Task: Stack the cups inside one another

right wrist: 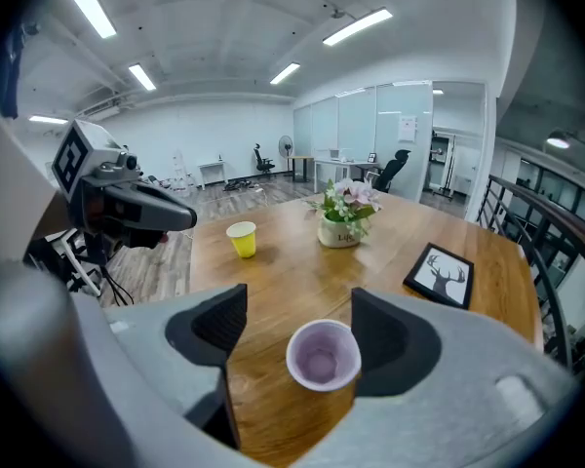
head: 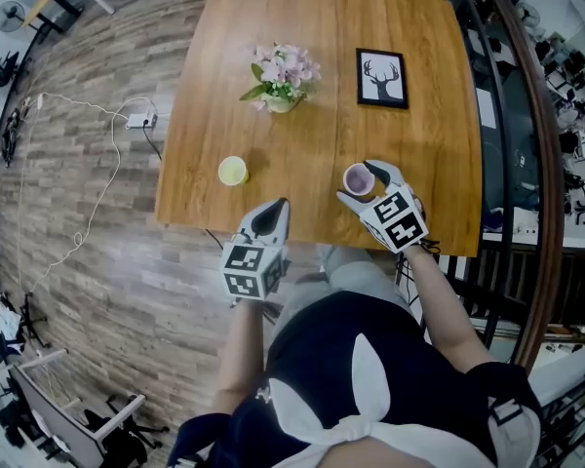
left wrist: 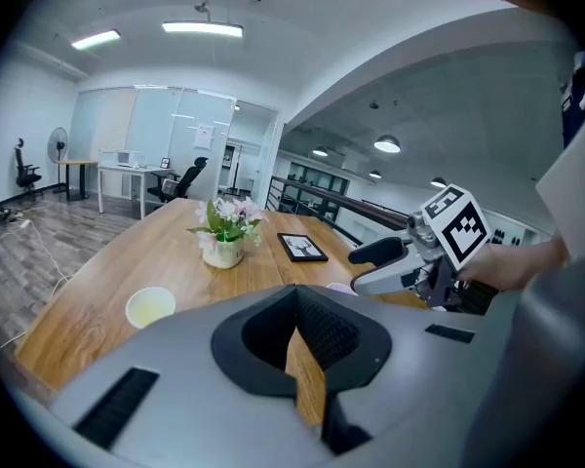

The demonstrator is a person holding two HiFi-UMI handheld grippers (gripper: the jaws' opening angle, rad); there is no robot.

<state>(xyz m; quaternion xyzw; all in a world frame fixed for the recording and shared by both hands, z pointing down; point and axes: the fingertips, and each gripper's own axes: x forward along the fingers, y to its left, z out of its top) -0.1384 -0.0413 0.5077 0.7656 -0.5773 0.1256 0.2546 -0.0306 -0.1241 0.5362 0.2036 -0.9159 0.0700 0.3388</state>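
Observation:
A purple cup (head: 359,178) stands upright near the front edge of the wooden table (head: 302,154). My right gripper (head: 365,186) is open, with a jaw on either side of that cup. In the right gripper view the purple cup (right wrist: 323,355) sits between the pads of the right gripper (right wrist: 300,310), nearer the right one. A yellow cup (head: 232,171) stands upright to the left, apart. My left gripper (head: 271,213) is shut and holds nothing, hovering over the table's front edge between the two cups. The left gripper view shows the yellow cup (left wrist: 151,306) ahead to the left.
A pot of pink flowers (head: 281,81) and a framed deer picture (head: 382,77) stand farther back on the table. A power strip with a white cable (head: 136,120) lies on the floor to the left. A railing (head: 526,164) runs along the right.

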